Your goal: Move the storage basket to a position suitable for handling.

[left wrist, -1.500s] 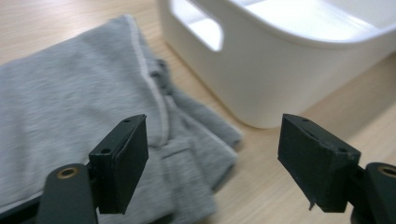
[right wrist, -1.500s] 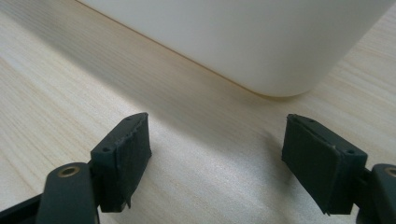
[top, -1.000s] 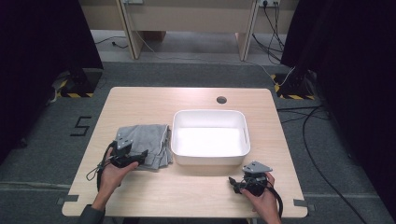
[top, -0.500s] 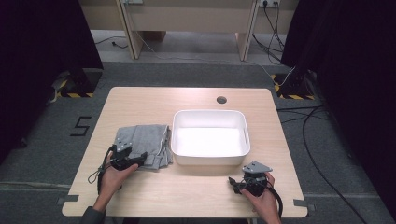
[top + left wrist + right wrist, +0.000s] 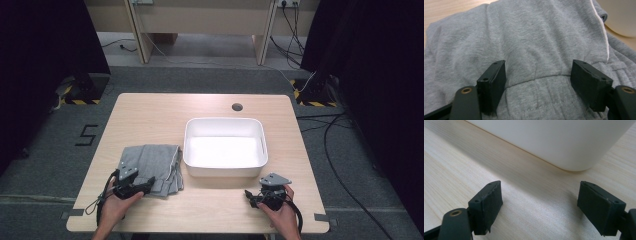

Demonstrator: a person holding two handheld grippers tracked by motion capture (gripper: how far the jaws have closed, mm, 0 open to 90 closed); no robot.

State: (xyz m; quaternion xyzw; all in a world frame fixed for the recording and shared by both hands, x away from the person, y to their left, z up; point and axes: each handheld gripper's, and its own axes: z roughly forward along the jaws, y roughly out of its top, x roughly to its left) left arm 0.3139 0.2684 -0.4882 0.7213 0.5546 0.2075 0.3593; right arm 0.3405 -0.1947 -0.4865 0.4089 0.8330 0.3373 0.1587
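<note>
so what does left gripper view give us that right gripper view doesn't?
Left gripper view: the folded grey garment up close, with a seam, a white trim along one edge, and the left gripper with its jaws apart over the fabric, pads not pressing it.

Right gripper view: the right gripper, jaws apart with nothing between them, over bare wooden table, facing the tub's rounded near corner.

Both: a part of the white tub, a strip of table, and a pair of open black jaws.

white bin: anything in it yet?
Empty: the white bin shows a bare floor in the high view; the grey garment lies folded on the table beside it.
</note>
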